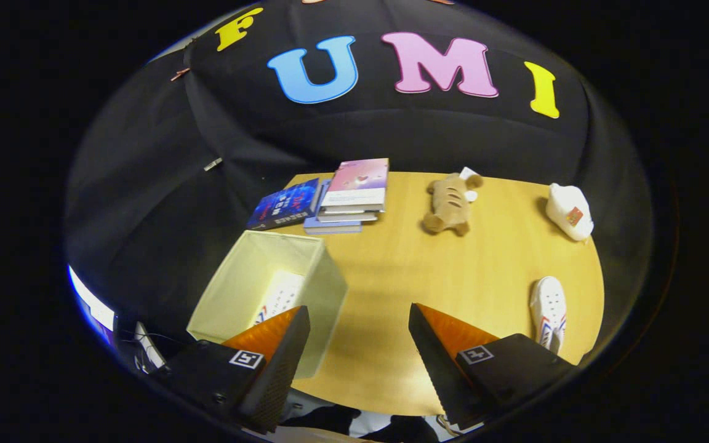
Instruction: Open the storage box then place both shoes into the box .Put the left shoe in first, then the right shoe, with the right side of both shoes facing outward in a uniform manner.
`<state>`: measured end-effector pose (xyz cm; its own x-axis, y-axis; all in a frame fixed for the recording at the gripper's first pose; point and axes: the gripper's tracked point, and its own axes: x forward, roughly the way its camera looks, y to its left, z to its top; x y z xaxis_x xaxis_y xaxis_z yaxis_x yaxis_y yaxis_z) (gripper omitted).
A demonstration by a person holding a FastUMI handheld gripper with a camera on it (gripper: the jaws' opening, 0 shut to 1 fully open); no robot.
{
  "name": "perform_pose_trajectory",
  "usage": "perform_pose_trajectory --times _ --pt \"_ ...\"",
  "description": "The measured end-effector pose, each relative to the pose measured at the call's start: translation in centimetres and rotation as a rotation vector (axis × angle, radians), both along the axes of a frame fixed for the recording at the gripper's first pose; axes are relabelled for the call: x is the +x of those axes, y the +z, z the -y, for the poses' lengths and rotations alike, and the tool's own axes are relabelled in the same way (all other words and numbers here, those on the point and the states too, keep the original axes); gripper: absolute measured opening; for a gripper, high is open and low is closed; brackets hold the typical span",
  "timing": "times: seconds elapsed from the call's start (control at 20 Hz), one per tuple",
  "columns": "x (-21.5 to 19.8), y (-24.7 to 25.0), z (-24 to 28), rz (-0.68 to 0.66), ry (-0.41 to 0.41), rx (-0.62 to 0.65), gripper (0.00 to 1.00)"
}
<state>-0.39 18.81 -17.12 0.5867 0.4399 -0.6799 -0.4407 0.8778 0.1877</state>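
A cream fabric storage box (324, 280) stands open on the wooden table (440, 264), just ahead of my left finger. One white shoe (280, 295) with red and blue stripes lies inside it, partly hidden by that finger. A second white shoe (548, 311) of the same kind lies on the table to the right, just beyond my right finger. My gripper (359, 320) hovers above the table's near edge, open, with nothing between its fingers.
A stack of books (354, 194) and a dark blue book (284, 205) lie at the table's far left, behind the box. A brown plush toy (450, 203) sits at the far middle, a white plush toy (570, 211) at the far right.
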Motion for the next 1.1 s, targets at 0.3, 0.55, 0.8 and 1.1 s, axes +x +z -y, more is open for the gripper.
perform_pose_trajectory --times 0.3,0.55,0.8,1.1 --pt "2.9 -3.6 13.4 0.005 -0.106 -0.105 0.99" --pt "3.7 -8.1 22.8 -0.063 -0.176 -0.173 0.99" --pt "5.5 -11.9 30.1 -0.083 -0.223 -0.274 0.99" --pt "6.6 -16.5 34.9 -0.168 -0.25 -0.353 0.97"
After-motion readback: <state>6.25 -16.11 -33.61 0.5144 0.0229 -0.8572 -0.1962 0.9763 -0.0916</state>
